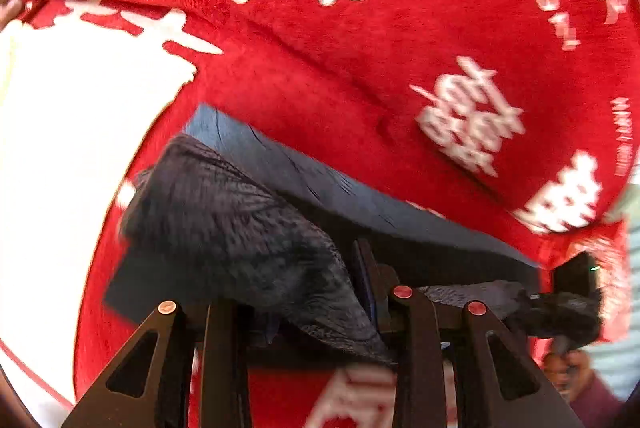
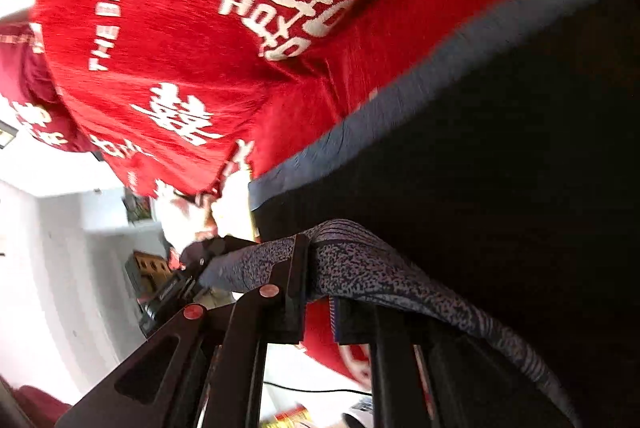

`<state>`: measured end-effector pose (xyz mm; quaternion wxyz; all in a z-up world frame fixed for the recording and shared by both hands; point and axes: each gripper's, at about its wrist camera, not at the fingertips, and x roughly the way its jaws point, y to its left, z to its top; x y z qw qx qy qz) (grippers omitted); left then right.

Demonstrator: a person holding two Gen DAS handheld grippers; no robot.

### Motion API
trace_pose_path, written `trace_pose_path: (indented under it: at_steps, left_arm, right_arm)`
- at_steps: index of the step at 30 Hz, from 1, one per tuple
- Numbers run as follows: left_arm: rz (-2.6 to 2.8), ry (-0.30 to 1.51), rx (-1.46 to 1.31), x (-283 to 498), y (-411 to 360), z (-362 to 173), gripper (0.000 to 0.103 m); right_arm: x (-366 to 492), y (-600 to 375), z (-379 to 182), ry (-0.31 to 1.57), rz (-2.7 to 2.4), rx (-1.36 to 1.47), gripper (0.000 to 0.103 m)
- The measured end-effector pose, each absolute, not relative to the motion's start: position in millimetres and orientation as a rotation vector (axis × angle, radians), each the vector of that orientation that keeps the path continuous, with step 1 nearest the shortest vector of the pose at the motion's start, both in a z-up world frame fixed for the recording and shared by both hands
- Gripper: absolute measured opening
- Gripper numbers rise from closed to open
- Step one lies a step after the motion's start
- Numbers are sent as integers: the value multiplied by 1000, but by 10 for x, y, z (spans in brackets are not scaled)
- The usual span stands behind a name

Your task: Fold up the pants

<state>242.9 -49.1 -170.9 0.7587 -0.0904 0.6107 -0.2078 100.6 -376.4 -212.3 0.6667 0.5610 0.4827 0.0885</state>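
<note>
Two grippers, left gripper [image 1: 304, 308] and right gripper [image 2: 336, 292], are seen pinching one edge of the dark pants [image 1: 240, 212], lifted over the red bedspread [image 1: 320, 76]; a fold-over is judged underway, level lowering being required next.

The left wrist view looks forward along its fingers [image 1: 376, 292], close above the dark pants [image 1: 240, 212] on the red printed cover [image 1: 320, 60]. The right wrist view, rolled sideways, faces the same cover [image 2: 180, 28] and pants [image 2: 400, 268] equally near.
</note>
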Motion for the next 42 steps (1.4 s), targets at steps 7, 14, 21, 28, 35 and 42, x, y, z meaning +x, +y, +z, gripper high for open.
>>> trace_pose_path:
  at_steps: [7, 14, 21, 28, 35, 42]
  left_arm:
    - [-319, 1359, -132, 2784, -757, -2266, 36]
    - [-267, 1309, -41, 2627, -684, -1716, 65]
    - [-222, 1326, 86, 2520, -844, -1847, 69]
    - [-143, 1277, 267, 2494, -1174, -2282, 87]
    - [-154, 1279, 306, 2541, -1191, -2314, 92]
    - [-252, 1323, 356, 2345, -1393, -2092, 92]
  right_arm:
    - [1624, -3922, -2796, 1225, 157, 1166, 11]
    - [1611, -3799, -2284, 1176, 265, 1015, 78]
    - [1639, -3404, -2082, 1196, 317, 755, 67]
    - [2058, -3483, -2414, 1245, 247, 659, 39]
    - [1652, -4066, -2170, 1090, 198, 913, 56]
    - [436, -4326, -2040, 998, 100, 1126, 61]
